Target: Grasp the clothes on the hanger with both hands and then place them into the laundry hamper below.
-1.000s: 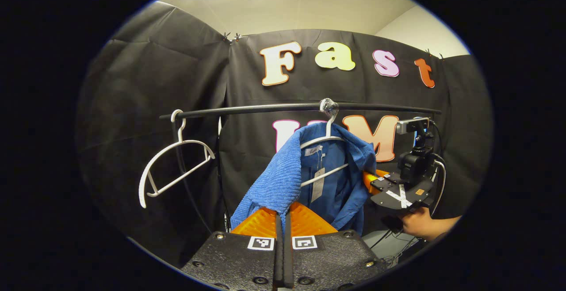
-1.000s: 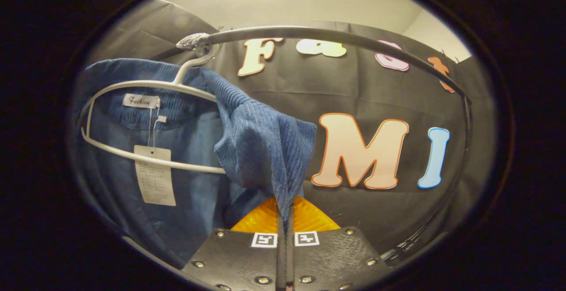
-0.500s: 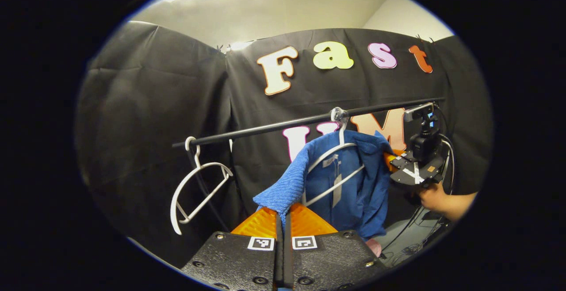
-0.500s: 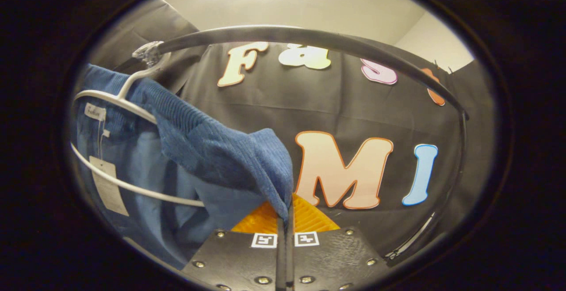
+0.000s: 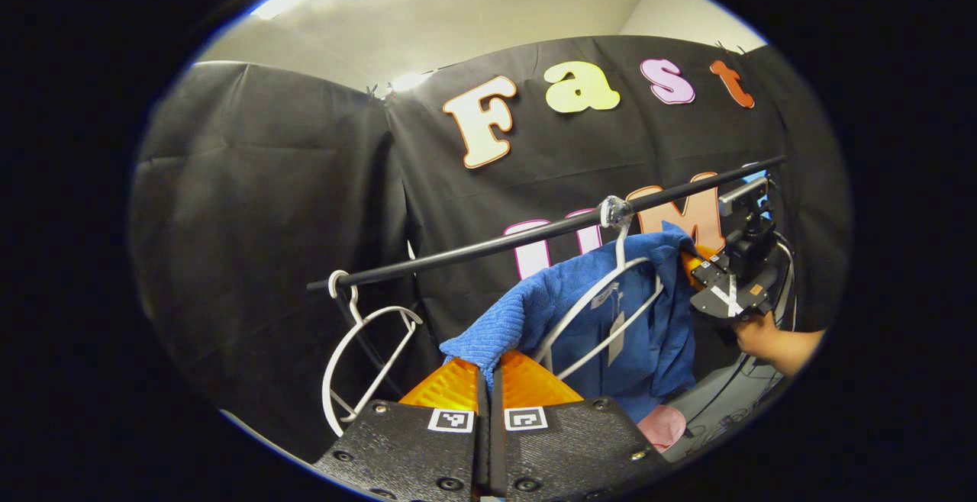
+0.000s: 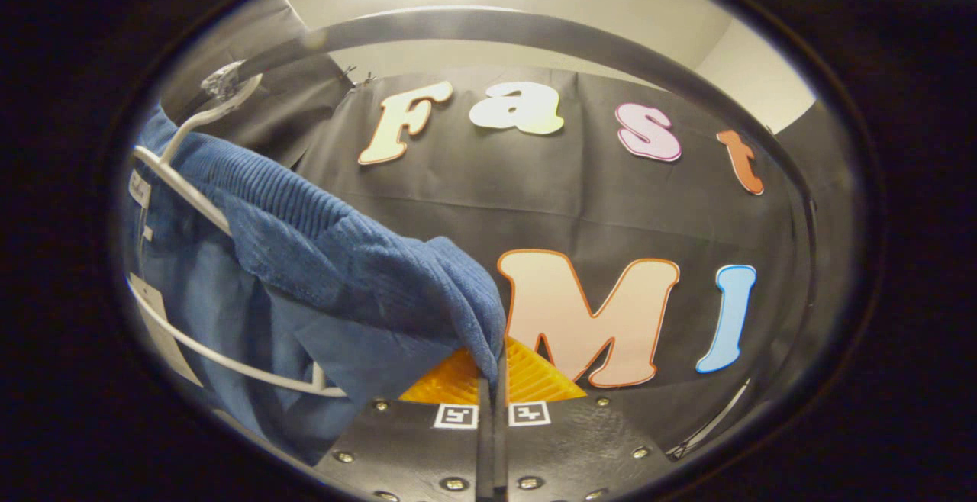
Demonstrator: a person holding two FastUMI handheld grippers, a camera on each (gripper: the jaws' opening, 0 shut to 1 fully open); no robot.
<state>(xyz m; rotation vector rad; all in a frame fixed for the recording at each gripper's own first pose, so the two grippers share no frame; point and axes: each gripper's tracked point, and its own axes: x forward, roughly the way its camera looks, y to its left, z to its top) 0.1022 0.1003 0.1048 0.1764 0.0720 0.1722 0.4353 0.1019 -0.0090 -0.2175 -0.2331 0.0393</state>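
Black cloth wall (image 5: 267, 204) backs a black rail (image 5: 534, 231) running across the booth. The blue garment (image 5: 611, 319) hangs on a white hanger (image 5: 603, 304) on that rail, one shoulder pulled off. The left gripper (image 5: 488, 368) is clenched on the garment's near edge; the right gripper (image 6: 494, 368) pinches its other edge. An empty hanger (image 5: 366, 349) hangs well apart, toward the rail's end.

The left tongs (image 5: 488, 368) pinch a fold of the blue garment (image 5: 611, 326), which hangs on a white hanger (image 5: 603, 307) from the black rail (image 5: 488, 246). Far right, the right tongs (image 5: 698, 265), held by a hand (image 5: 763, 338), touch the garment's other edge. An empty white hanger (image 5: 359, 357) hangs at the left.
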